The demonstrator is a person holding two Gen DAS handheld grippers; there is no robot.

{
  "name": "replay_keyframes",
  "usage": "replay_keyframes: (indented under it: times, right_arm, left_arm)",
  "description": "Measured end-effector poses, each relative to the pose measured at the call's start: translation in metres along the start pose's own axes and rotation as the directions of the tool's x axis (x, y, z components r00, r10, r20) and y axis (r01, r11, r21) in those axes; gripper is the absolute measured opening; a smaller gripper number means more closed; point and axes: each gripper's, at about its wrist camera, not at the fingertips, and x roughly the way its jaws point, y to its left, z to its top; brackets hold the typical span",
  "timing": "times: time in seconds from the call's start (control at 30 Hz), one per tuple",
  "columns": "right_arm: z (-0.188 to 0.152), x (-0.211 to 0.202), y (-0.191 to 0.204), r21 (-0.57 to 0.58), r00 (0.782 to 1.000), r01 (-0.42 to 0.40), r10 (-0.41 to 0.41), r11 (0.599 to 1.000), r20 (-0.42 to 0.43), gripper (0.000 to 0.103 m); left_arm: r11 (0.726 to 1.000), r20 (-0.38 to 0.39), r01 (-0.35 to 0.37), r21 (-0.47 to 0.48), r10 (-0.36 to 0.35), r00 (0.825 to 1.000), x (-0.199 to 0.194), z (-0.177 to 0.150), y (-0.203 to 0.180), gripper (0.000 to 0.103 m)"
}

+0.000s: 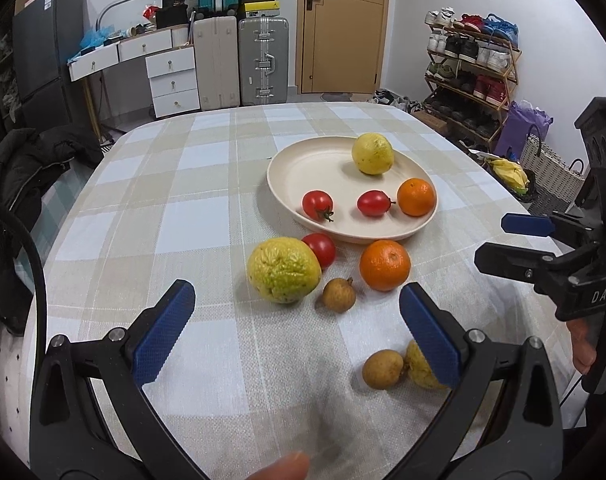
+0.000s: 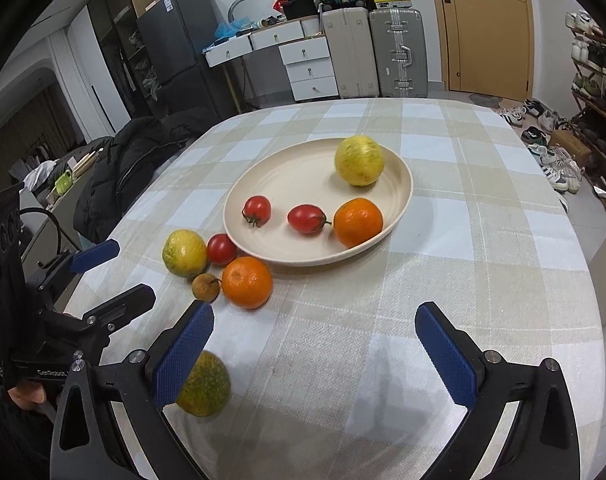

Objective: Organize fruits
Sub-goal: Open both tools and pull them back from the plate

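Observation:
A cream plate [image 1: 303, 168] [image 2: 287, 176] holds a yellow lemon [image 1: 372, 153], two red tomatoes [image 1: 317, 205] and an orange [image 1: 415, 197]. On the cloth in front of it lie a large yellow-green citrus [image 1: 282, 270] [image 2: 184, 253], a tomato [image 1: 320, 249], an orange [image 1: 384, 265] [image 2: 247, 282] and a small brown fruit [image 1: 338, 294]. Nearer lie another brown fruit [image 1: 382, 369] and a yellow-green fruit [image 1: 417, 364] [image 2: 207, 386]. My left gripper [image 1: 297, 332] is open and empty above the cloth. My right gripper [image 2: 315, 356] is open and empty.
The table [image 1: 183, 208] has a checked cloth and rounded edges. A black jacket [image 1: 19, 184] lies off its left side. A shoe rack [image 1: 471, 68], suitcases [image 1: 239, 60] and drawers [image 1: 171, 80] stand behind. A basket with bananas [image 1: 511, 174] sits at the right.

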Motion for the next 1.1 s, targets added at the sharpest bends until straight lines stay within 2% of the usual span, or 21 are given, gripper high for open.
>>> replay_keyframes:
  times: [0.3,0.77,1.1]
  right_arm:
    - [-0.004,0.004,0.014,-0.058,0.999,-0.011,0.010,0.998,-0.031,0.103]
    - [-0.012,0.007,0.032,-0.137,0.995,-0.064,0.053,0.989,-0.083,0.103]
    - [-0.024,0.021,0.053,-0.209,0.984,-0.107,0.073,0.972,-0.164,0.103]
  left_arm:
    - [1.000,-0.015,-0.014,0.027,0.015,1.000,0.001,-0.003,-0.005,0.102]
    - [1.000,-0.034,-0.017,-0.004,0.017,0.999,0.006,0.000,0.005,0.102]
    - [1.000,-0.042,-0.020,-0.002,0.020,0.999,0.008,0.000,0.005,0.102]
